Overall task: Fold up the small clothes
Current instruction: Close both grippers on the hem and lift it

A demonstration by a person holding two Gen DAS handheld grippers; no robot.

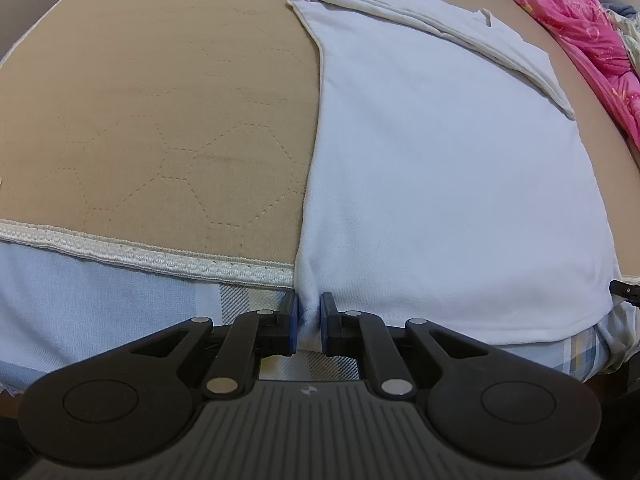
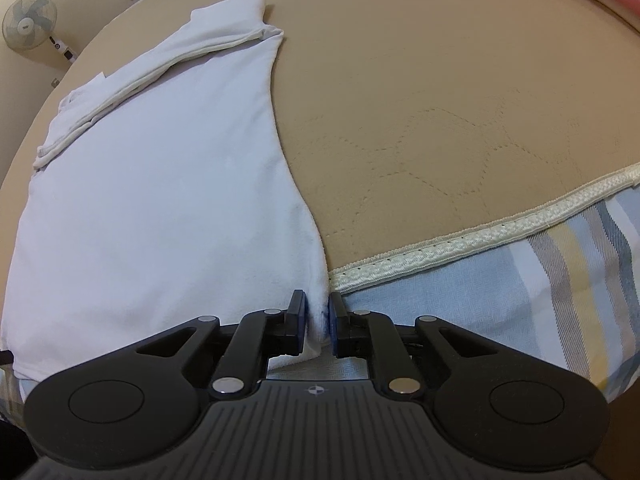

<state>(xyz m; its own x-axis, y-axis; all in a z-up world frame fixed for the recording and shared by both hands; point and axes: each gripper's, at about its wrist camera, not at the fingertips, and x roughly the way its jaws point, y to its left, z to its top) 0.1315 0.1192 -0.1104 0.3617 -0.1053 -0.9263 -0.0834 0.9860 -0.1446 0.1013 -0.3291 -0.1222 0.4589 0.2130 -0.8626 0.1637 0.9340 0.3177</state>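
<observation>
A white shirt [image 1: 440, 184] lies flat on a tan quilted mat [image 1: 160, 120], its sleeves folded across the far end. My left gripper [image 1: 308, 320] is shut on the shirt's near left hem corner, with cloth bunched between the blue pads. In the right wrist view the same white shirt [image 2: 152, 184] spreads to the left, and my right gripper [image 2: 318, 322] is shut on its near right hem corner at the edge of the tan mat [image 2: 440, 100]. A tip of the other gripper shows at the right edge of the left wrist view.
The mat has a cream braided border [image 1: 140, 258] and lies over a pale blue striped bedsheet [image 2: 560, 272]. A pink patterned quilt [image 1: 580, 36] is heaped at the far right. A wall fan [image 2: 28, 20] hangs beyond the bed at the left.
</observation>
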